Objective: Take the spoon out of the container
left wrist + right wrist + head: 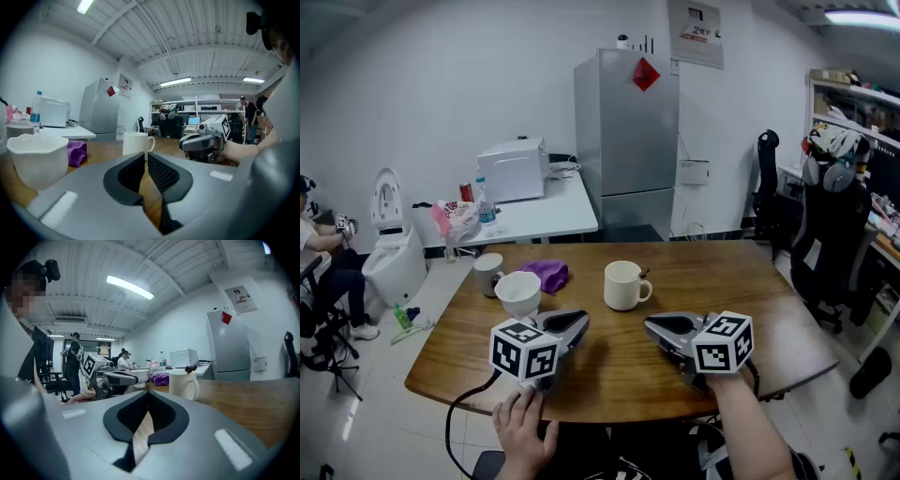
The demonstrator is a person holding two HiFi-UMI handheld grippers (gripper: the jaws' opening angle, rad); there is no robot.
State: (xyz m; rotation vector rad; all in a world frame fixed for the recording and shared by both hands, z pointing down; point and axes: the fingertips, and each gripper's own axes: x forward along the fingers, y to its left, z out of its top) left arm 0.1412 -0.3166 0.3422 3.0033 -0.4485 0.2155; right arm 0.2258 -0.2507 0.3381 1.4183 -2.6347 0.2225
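Observation:
A white mug (623, 285) stands mid-table, and the dark tip of a spoon handle (645, 274) pokes over its rim by the handle. In the right gripper view the mug (183, 384) stands just ahead and right of the jaws, with the spoon's dark end (191, 368) above its rim. My left gripper (579, 322) rests on the table in front and left of the mug, shut and empty. My right gripper (652, 325) lies in front and right of it, also shut on nothing. The left gripper view shows the mug (137, 143) straight ahead.
A white bowl-shaped cup (518, 292), a grey cup (487, 274) and a purple cloth (548, 274) sit left of the mug on the wooden table (741, 281). Behind stand a white desk (546, 211), a fridge (628, 141) and office chairs (825, 234).

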